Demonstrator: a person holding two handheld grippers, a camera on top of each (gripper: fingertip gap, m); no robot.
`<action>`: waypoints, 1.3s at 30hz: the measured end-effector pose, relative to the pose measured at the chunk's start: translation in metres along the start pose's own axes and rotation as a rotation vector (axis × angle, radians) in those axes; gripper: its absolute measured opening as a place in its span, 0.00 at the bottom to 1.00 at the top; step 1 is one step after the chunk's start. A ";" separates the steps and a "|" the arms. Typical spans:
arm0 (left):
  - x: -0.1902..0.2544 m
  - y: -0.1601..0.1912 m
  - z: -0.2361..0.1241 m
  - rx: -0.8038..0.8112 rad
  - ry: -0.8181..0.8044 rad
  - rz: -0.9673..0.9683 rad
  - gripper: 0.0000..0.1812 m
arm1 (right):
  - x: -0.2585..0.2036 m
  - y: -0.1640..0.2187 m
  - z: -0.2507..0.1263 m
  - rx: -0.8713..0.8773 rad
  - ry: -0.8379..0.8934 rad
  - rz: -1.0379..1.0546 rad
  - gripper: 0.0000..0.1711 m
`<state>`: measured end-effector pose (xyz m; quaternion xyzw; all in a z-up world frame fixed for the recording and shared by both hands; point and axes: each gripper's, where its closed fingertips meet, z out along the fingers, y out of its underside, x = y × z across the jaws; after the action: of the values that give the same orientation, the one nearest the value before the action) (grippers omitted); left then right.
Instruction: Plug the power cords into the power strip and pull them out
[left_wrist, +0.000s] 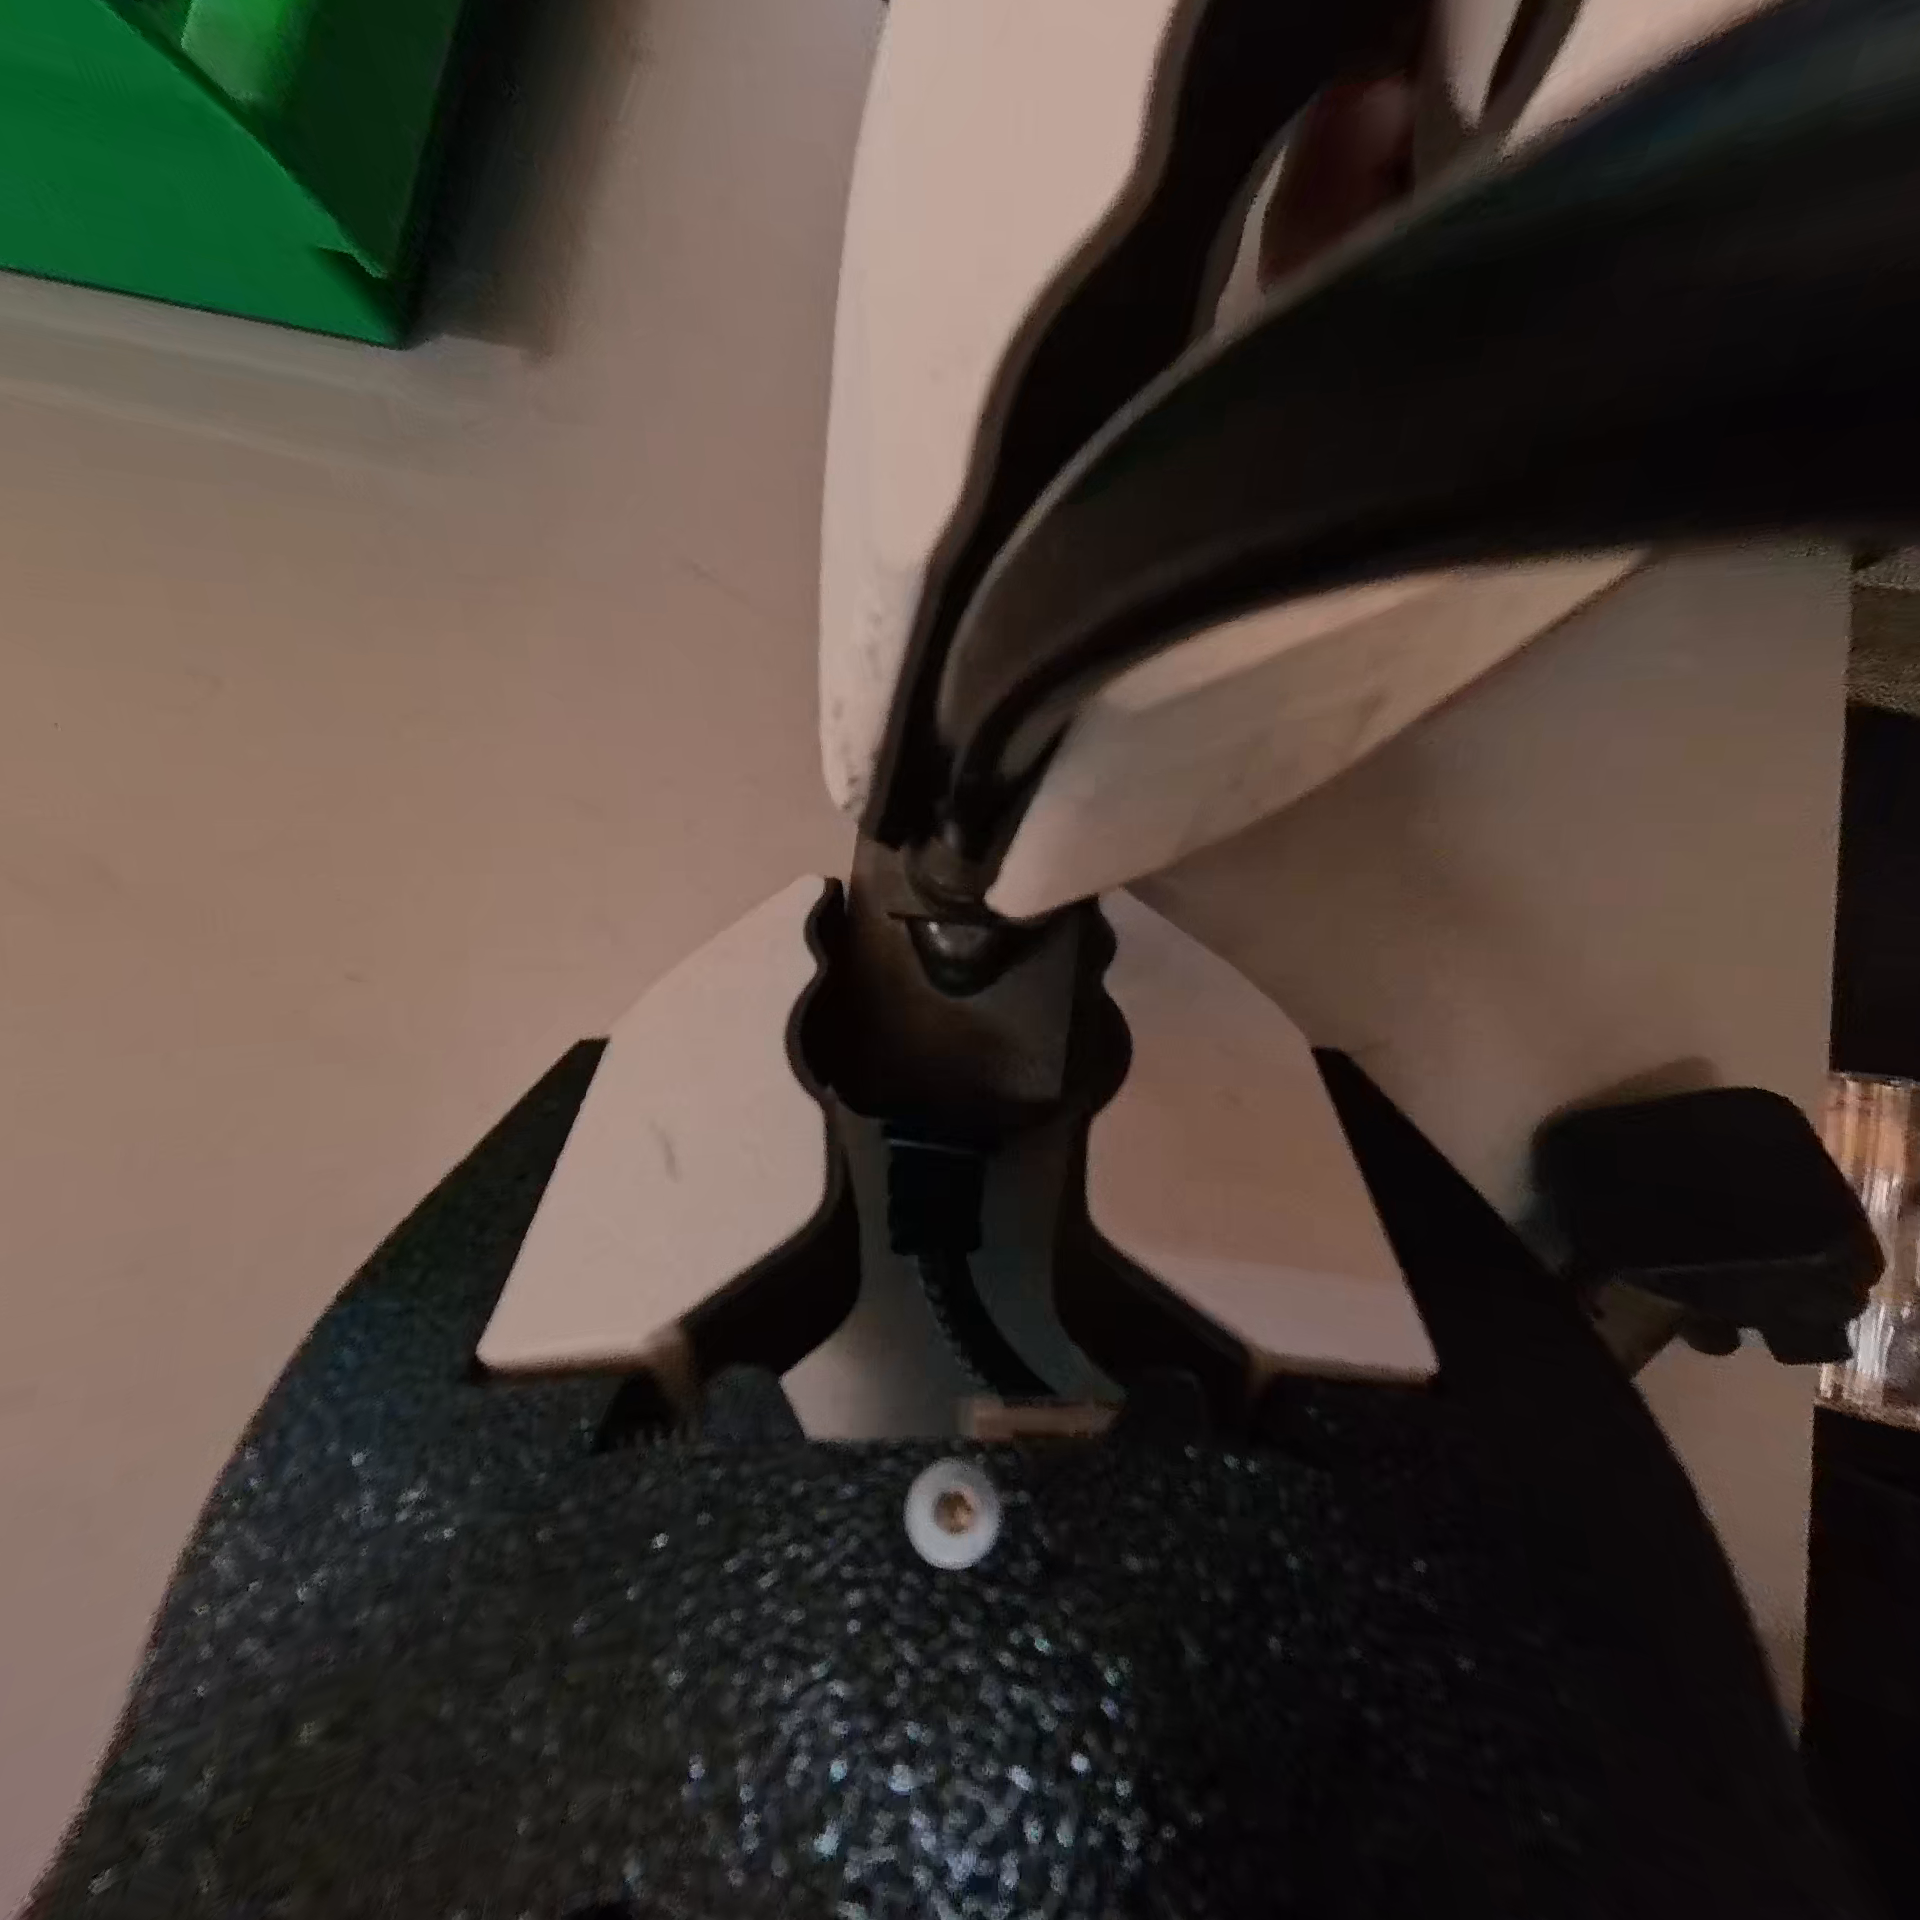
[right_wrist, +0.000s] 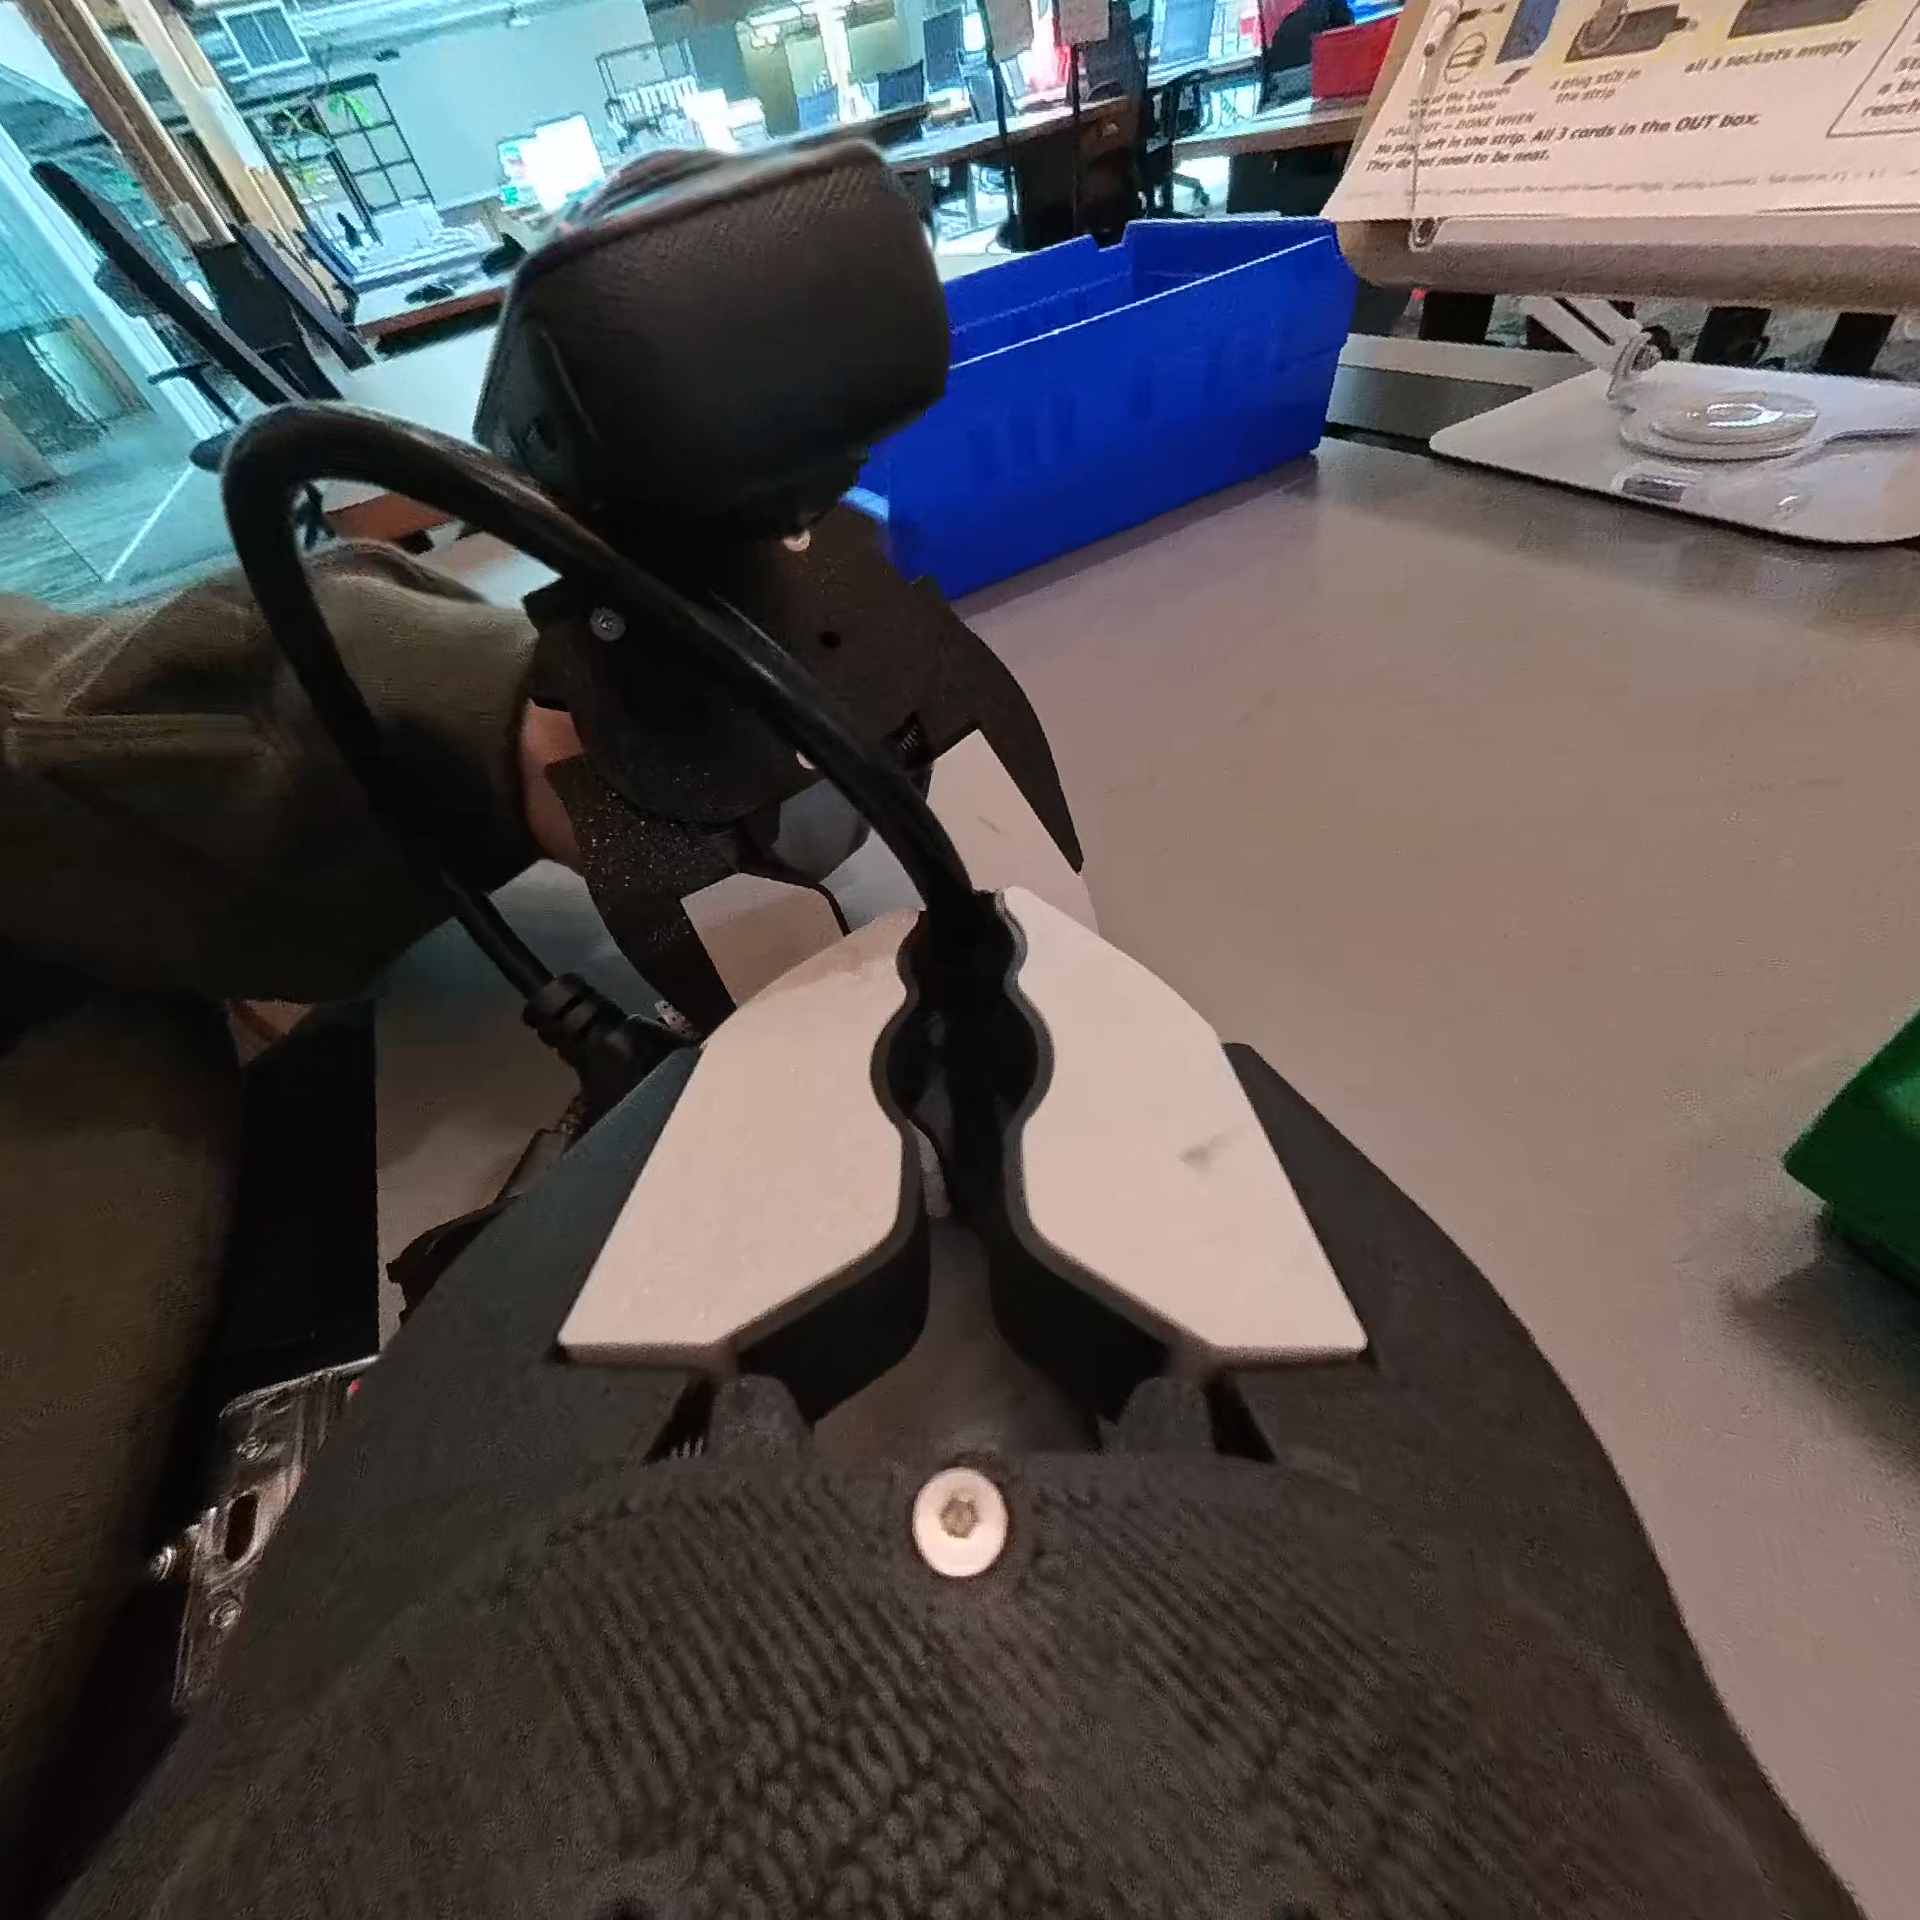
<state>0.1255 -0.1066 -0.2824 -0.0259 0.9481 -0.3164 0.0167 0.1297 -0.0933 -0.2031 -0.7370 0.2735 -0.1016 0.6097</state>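
Cord is what both tools hold: black, thick and glossy, with a ribbed strain relief behind a blocky black plug. In the left wrist view the left gripper is clamped on that plug, its pale fingers pressed against the plug's sides above the beige table. The right gripper meets it tip to tip from above, with the cord running up between its pads. A green bin sits toward the table's far left corner; a second black plug lies at the right edge.

In the right wrist view a sleeved arm carries the left gripper on the left. The cord arches from the right gripper, whose white fingers are closed on it, up and over to a plug end hanging at the table's near left edge. Further right stand a blue bin, a stand with a printed sheet, and a green bin's corner.
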 end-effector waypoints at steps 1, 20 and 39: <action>0.000 0.000 0.000 0.009 -0.005 0.001 0.23 | 0.000 0.000 0.000 0.003 -0.002 0.000 0.05; 0.002 -0.004 0.000 0.178 -0.021 -0.010 0.24 | -0.001 0.001 -0.002 -0.020 0.015 0.005 0.05; 0.000 -0.007 0.002 0.203 0.006 -0.015 0.24 | 0.005 -0.001 -0.003 0.003 0.054 -0.006 0.05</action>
<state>0.1261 -0.1138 -0.2798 -0.0304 0.9111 -0.4108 0.0139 0.1332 -0.0983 -0.2022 -0.7338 0.2875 -0.1237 0.6029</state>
